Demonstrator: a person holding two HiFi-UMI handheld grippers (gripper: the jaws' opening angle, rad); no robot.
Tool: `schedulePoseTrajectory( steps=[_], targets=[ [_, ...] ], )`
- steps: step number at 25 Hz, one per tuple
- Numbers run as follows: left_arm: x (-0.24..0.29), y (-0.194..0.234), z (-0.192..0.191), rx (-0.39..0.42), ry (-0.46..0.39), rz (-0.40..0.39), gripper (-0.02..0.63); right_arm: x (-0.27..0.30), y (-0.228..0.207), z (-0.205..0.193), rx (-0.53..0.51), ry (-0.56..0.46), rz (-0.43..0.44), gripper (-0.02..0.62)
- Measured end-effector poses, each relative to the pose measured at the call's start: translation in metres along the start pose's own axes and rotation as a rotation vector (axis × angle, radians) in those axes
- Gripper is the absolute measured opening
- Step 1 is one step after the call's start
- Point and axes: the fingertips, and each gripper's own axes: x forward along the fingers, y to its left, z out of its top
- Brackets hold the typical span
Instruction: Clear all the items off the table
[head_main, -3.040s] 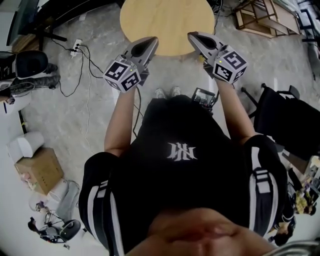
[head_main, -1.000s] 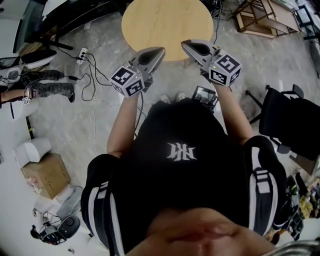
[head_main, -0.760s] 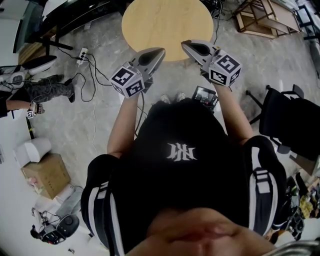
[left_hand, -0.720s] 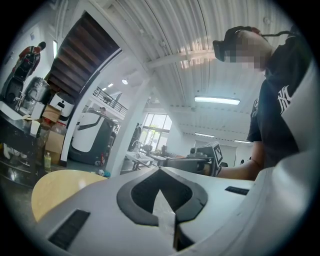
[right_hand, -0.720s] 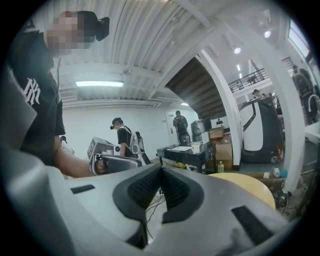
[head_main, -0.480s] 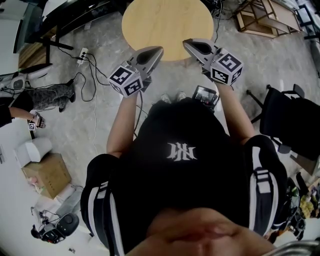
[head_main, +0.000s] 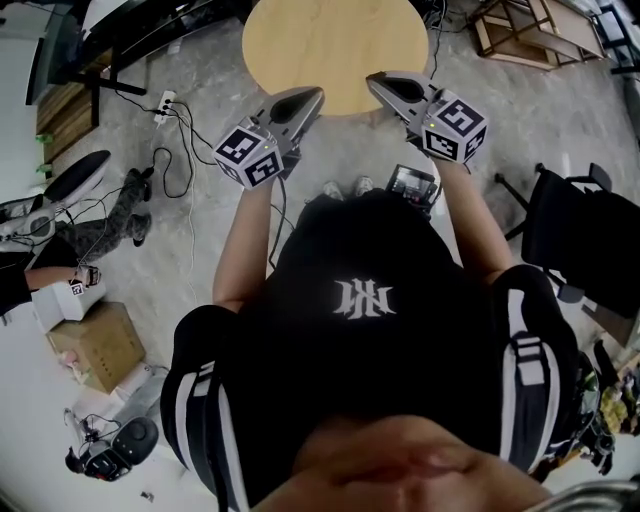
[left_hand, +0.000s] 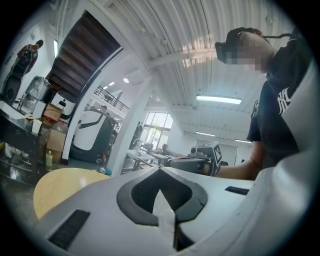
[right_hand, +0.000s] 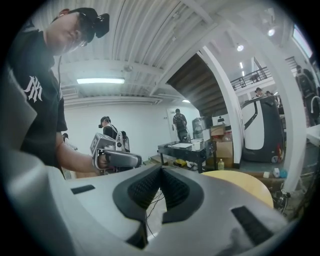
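The round light-wood table (head_main: 335, 40) stands in front of me with a bare top; nothing lies on it. Over the table's near edge, my left gripper (head_main: 318, 93) is shut with nothing in it and points toward the table. My right gripper (head_main: 372, 78) is shut and empty too, a little to the right of it. In the left gripper view the left gripper (left_hand: 160, 170) has its jaws meeting at the tip, with the table (left_hand: 60, 185) low at the left. The right gripper view shows the right gripper (right_hand: 161, 170) closed, the table (right_hand: 245, 185) at its right.
A black chair (head_main: 590, 230) stands at the right. Cables and a power strip (head_main: 160, 100) lie on the floor at the left, and a cardboard box (head_main: 95, 345) sits lower left. Another person (head_main: 60, 240) is at the left edge. A wooden frame (head_main: 520, 30) lies at the top right.
Both grippers have stayed shut and kept their places by the table's near edge. The person at the left edge has walked down the picture toward the cardboard box.
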Motion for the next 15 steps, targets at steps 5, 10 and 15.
schedulePoseTrajectory(
  steps=[5, 10, 15],
  targets=[
    [0.006, -0.01, -0.008, 0.003, 0.027, -0.022, 0.012, -0.001, 0.004, -0.002, -0.012, 0.007, 0.01, -0.002],
    [0.0, -0.002, 0.001, 0.01, 0.013, -0.013, 0.012, 0.001, 0.002, -0.001, -0.016, 0.004, 0.004, -0.002],
    [-0.002, 0.0, -0.001, -0.004, 0.013, -0.007, 0.012, 0.004, 0.005, -0.001, -0.006, -0.003, 0.007, -0.002]
  ],
)
